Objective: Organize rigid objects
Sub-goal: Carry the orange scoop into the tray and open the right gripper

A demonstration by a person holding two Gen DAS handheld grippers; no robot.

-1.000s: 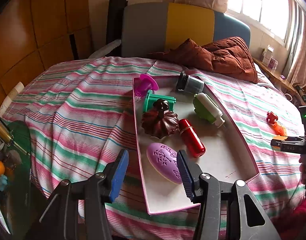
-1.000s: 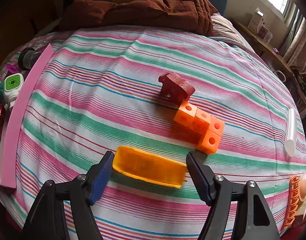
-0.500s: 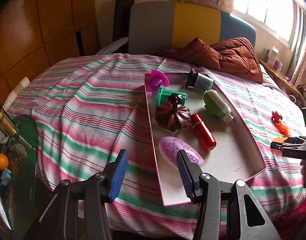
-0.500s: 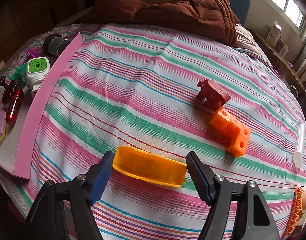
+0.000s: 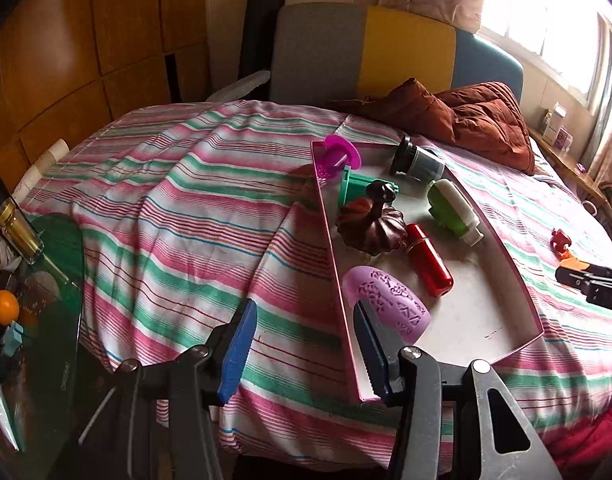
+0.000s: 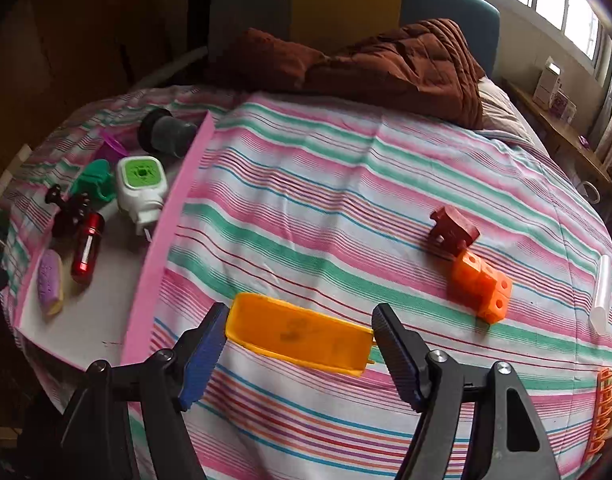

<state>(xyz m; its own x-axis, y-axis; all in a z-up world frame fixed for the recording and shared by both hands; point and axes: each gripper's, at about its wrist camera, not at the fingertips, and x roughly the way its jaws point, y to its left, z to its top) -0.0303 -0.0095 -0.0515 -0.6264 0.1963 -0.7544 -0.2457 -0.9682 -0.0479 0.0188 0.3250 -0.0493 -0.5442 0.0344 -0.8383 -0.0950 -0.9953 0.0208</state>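
Orange case (image 6: 300, 334): a long, flat yellow-orange piece lying crosswise between the fingers of the right gripper (image 6: 300, 350); both blue pads meet its ends, so the fingers are clamped on it, above the striped bedspread (image 6: 345, 184).
Right gripper surroundings: ahead and to the right, a row of orange cubes (image 6: 481, 286) lies on the bedspread, touching a dark red block (image 6: 453, 232) just beyond it.
Left gripper (image 5: 304, 350): fingers spread wide and holding nothing; the right pad (image 5: 367, 350) hangs over the near left corner of the pink tray (image 5: 517, 268), the left pad (image 5: 238, 354) over bare bedspread (image 5: 178, 208).
Tray contents: nearest the fingers a lilac oval piece (image 5: 385, 300), then a red cylinder (image 5: 429, 260), a dark brown pumpkin-shaped piece (image 5: 369, 226), a green and white device (image 5: 453, 208), a green part (image 5: 355, 188), a magenta piece (image 5: 337, 156) and a dark jar (image 5: 417, 162) at the far end.
Beyond: a brown quilt (image 5: 465, 116) bunched at the head of the bed.
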